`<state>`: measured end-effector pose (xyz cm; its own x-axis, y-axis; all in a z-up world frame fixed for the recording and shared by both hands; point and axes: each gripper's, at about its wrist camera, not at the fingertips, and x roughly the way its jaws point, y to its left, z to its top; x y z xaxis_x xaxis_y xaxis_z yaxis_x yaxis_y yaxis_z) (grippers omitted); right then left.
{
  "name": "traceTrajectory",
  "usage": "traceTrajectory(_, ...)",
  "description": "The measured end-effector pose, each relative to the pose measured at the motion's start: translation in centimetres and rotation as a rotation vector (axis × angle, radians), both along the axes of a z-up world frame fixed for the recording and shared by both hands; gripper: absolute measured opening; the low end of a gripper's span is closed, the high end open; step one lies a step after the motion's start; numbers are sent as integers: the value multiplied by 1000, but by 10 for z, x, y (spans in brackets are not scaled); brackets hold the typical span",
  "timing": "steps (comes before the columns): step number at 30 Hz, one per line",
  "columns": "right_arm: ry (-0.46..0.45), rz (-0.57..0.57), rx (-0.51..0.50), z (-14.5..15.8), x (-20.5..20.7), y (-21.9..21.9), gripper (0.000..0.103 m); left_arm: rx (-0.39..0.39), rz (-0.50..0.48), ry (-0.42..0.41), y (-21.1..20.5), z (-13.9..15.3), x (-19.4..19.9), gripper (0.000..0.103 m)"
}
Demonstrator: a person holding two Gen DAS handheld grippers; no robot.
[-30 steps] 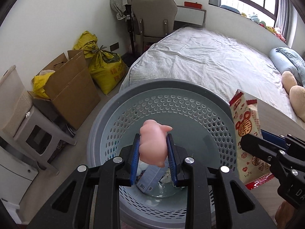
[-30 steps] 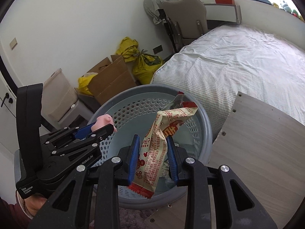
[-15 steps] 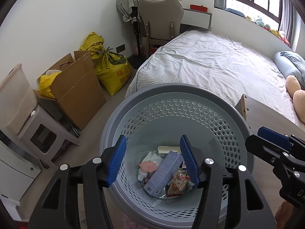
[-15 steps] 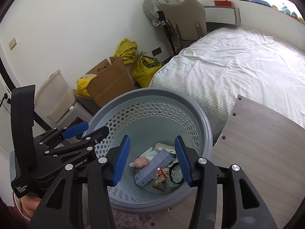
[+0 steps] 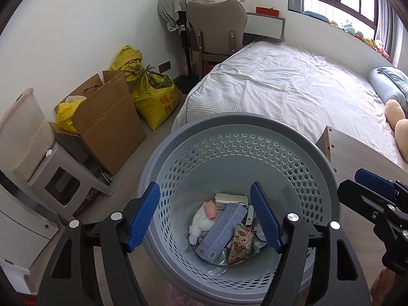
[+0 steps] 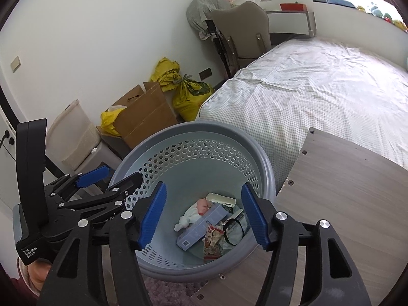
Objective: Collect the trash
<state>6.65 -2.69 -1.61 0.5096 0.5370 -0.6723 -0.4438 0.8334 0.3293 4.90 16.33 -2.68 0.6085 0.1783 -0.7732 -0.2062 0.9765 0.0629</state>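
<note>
Bedroom floor by the bed [image 5: 293,86], and both claws hang over a grey perforated basket [image 5: 178,148]. Left gripper [image 5: 205,214] has just been opening; its blue pads stand wide apart with nothing between them. Right gripper [image 6: 202,216] has likewise been spreading and is empty too. Down in the basket bottom lie a pink pig toy [image 5: 212,207] on a white crumpled tissue [image 5: 200,220], a pale blue carton [image 5: 221,230] slanting across the heap, a red-printed snack wrapper [image 5: 239,246] just beside it, and a cream box [image 5: 230,199] against the far wall. Beyond the basket, along the wall, an open cardboard box [image 5: 107,119] holds a yellow bag [image 5: 66,113]; two tied yellow sacks [image 5: 153,97] stand next to it.
</note>
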Motion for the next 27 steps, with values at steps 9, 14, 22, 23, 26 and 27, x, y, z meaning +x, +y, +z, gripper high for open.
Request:
traceTrajectory(9, -12, -11, 4, 2, -3, -4, 69, 10, 16, 3, 3, 1, -2, 77)
traceTrajectory(14, -13, -17, 4, 2, -4, -6, 70, 9, 20, 5, 3, 2, -2, 78)
traceTrajectory(22, -18, -23, 9, 3, -6, -8, 73, 11, 26, 10, 4, 2, -4, 79)
traceTrajectory(23, -19, -24, 10, 3, -6, -9, 73, 12, 27, 10, 4, 2, -5, 80)
traceTrajectory(26, -18, -26, 12, 3, -7, -11, 73, 18, 31, 9, 3, 3, -6, 82)
traceTrajectory(27, -18, -27, 12, 3, -7, -11, 73, 21, 31, 8, 3, 3, -6, 82)
